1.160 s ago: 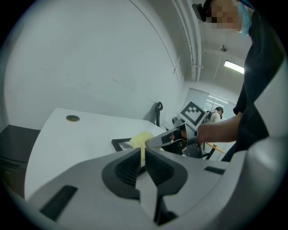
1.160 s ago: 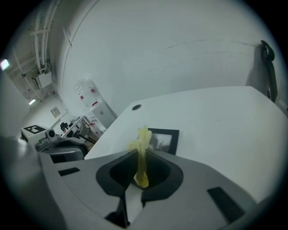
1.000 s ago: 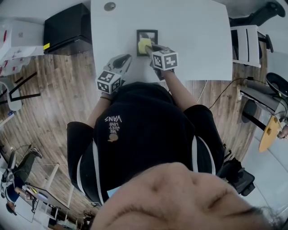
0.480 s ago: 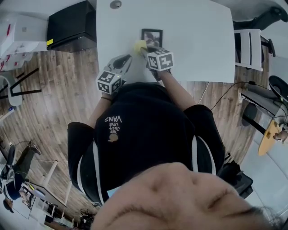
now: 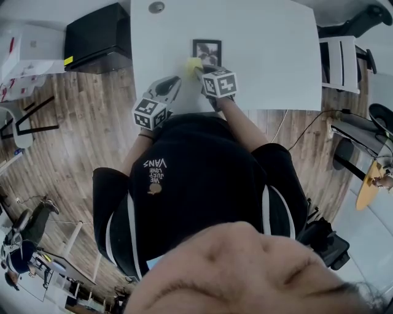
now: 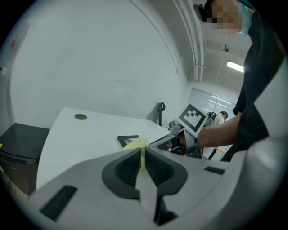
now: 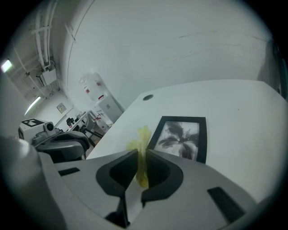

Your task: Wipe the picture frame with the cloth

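Note:
A black picture frame with a grey leaf print lies flat on the white table; it also shows in the right gripper view and the left gripper view. My right gripper is shut on a yellow cloth, which hangs just left of the frame's near left corner. My left gripper is shut with nothing in it, held back at the table's near edge, left of the right gripper.
A round grommet sits at the table's far left. A black cabinet stands left of the table, a white chair to its right. Wooden floor lies below the near edge.
The yellow cloth in my right gripper slid off the frame's face to its left edge. The left gripper has hardly moved.

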The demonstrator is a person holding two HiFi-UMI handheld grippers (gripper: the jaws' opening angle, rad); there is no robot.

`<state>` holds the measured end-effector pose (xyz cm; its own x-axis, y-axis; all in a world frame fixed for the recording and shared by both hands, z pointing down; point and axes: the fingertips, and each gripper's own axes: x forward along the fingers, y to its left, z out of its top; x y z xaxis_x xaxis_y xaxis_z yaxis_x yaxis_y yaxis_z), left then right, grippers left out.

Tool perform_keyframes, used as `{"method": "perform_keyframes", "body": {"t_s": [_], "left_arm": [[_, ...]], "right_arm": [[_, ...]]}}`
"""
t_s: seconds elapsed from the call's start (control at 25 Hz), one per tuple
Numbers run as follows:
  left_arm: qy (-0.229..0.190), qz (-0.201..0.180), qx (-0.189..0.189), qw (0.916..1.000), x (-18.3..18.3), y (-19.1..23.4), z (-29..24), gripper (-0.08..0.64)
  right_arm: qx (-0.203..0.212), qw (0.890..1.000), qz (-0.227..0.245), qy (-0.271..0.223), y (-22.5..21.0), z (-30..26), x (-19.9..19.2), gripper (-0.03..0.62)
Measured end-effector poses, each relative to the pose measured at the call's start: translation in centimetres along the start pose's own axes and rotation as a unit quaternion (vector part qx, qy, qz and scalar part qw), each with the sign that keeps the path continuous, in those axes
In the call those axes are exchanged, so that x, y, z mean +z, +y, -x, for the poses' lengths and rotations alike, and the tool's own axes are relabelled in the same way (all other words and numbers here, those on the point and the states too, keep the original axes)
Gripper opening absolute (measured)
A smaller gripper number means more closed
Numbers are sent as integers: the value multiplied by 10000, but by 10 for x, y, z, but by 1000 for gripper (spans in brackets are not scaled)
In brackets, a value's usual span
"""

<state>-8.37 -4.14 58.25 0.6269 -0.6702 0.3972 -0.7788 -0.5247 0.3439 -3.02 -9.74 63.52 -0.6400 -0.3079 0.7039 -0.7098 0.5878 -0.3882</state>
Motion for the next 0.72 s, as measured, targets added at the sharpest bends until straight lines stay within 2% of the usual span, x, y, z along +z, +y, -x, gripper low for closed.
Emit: {"method": "perform_keyframes", "body": {"t_s": [0.72], "left_arm": [[154,-147,-471,9987,3,-18,-29,37]], "right_arm": [[-677,9969,-381,-149,-56,41,-15,43]]}}
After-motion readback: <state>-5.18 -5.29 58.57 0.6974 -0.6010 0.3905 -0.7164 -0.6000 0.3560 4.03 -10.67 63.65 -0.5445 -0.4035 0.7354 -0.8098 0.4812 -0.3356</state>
